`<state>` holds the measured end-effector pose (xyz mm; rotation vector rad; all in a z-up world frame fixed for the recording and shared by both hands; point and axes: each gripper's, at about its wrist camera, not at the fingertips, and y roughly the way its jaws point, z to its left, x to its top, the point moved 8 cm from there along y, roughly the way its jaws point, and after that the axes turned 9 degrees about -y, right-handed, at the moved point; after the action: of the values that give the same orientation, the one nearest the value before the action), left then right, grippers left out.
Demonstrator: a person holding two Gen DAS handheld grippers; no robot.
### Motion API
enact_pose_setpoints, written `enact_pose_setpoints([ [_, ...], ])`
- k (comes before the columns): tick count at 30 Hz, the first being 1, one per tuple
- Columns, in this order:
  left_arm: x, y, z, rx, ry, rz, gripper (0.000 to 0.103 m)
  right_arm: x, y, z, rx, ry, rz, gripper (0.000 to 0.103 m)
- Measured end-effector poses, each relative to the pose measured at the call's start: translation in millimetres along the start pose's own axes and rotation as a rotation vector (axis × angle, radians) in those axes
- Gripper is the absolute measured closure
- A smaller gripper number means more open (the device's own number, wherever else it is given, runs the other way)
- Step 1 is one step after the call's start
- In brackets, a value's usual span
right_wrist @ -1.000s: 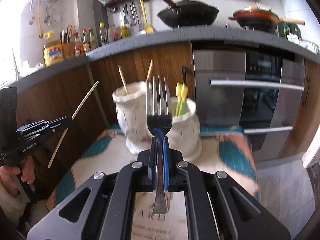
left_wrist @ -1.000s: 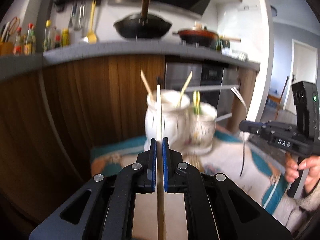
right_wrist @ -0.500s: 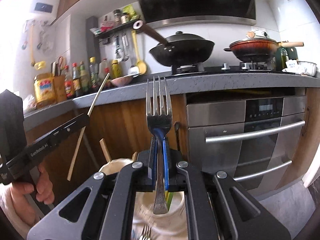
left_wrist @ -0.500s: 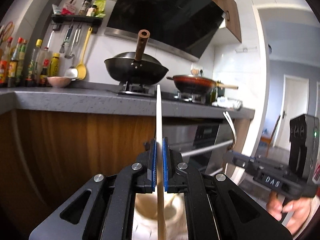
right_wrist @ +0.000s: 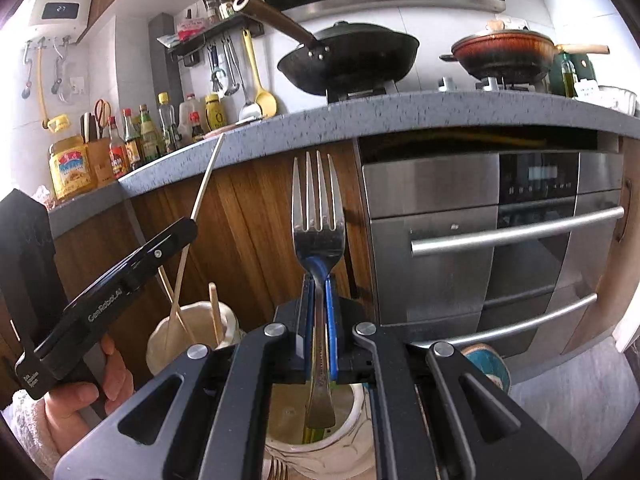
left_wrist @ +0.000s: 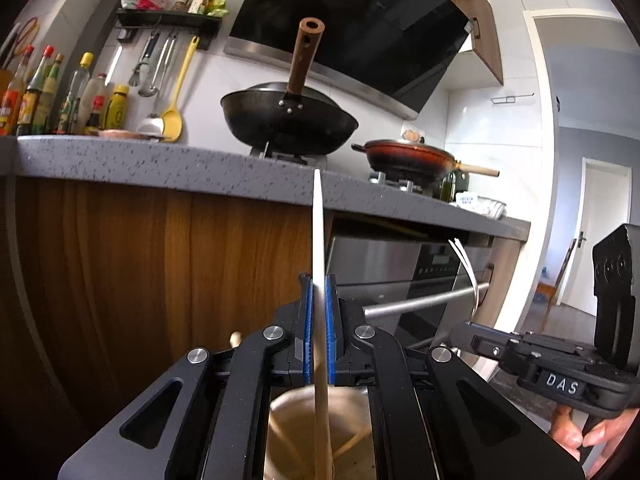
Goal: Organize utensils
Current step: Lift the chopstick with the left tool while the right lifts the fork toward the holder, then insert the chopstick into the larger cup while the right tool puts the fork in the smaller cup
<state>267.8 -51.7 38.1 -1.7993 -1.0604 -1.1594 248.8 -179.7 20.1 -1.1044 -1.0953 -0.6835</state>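
Both grippers have dropped closer over the jars: left gripper fingers still clamp the chopstick above the cream jar, right gripper fingers still grip the fork over the other jar.

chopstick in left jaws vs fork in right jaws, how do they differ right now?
The chopstick is a thin, pale wooden stick; the fork is shiny metal with four tines. The chopstick's lower end hangs over the left holder, which holds other chopsticks; the fork's handle hangs over the right holder. Shared: both upright, each clamped between shut jaws.
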Motion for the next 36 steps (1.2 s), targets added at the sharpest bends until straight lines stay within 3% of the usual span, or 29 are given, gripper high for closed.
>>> enact_pose_setpoints([
  [22, -47, -32, 18, 0.057, 0.108, 0.148, 0.097, -34, 12, 2, -0.010, 0.010, 0.097, 0.097],
  [28, -46, -36, 16, 0.081, 0.136, 0.158, 0.086, -43, 17, -1, -0.011, 0.029, 0.135, 0.095],
  [30, -46, -38, 17, 0.090, 0.131, 0.161, 0.080, -42, 16, -2, -0.017, 0.029, 0.129, 0.089],
  [32, -44, -41, 19, 0.099, 0.124, 0.158, 0.074, -39, 12, -4, -0.022, 0.036, 0.115, 0.073],
  [36, -39, -50, 23, 0.110, 0.112, 0.156, 0.064, -32, 0, -6, -0.029, 0.044, 0.094, 0.066],
])
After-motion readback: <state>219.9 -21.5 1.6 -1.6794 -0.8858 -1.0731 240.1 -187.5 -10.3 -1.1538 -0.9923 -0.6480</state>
